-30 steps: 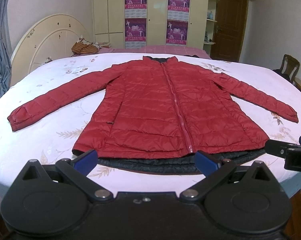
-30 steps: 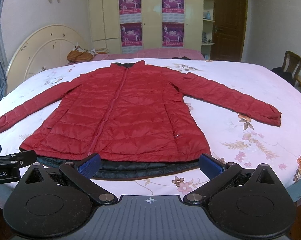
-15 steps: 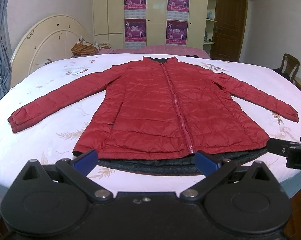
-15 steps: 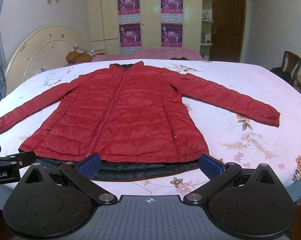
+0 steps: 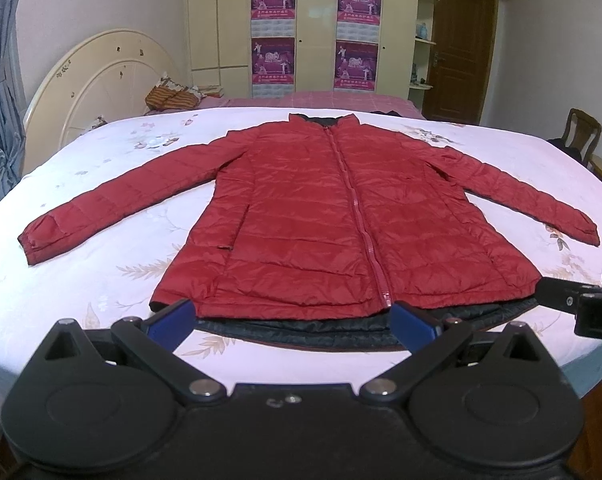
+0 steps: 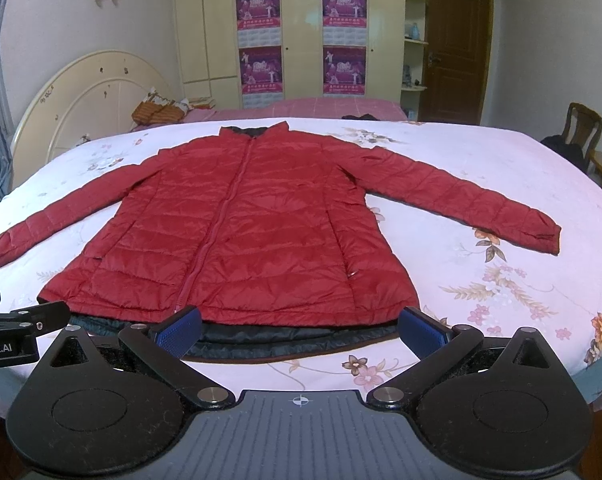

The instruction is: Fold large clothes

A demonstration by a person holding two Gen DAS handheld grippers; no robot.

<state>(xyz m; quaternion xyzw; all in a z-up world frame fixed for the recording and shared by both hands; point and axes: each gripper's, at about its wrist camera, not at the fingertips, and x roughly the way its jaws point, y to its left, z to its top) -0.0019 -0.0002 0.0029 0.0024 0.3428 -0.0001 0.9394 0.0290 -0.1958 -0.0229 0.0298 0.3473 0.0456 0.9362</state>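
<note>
A red quilted jacket [image 5: 333,216] [image 6: 237,224] lies flat and zipped on the bed, collar at the far side, both sleeves spread outward. Its black lining shows in a strip along the near hem [image 5: 341,326]. My left gripper [image 5: 293,320] is open just short of the hem's left half, nothing between its blue-padded fingers [image 5: 173,316]. In the right wrist view my right gripper [image 6: 301,326] is open too, over the hem's right half. Each gripper shows at the edge of the other's view.
The bed [image 5: 101,184] has a white floral sheet and a cream headboard [image 5: 97,80] at the left. A wooden chair [image 5: 581,136] stands at the right, a brown door [image 5: 461,48] and wardrobe with posters behind. A folded cloth [image 5: 173,96] lies at the far left.
Both views have shifted only slightly; the jacket has not moved and both grippers have stayed open.
</note>
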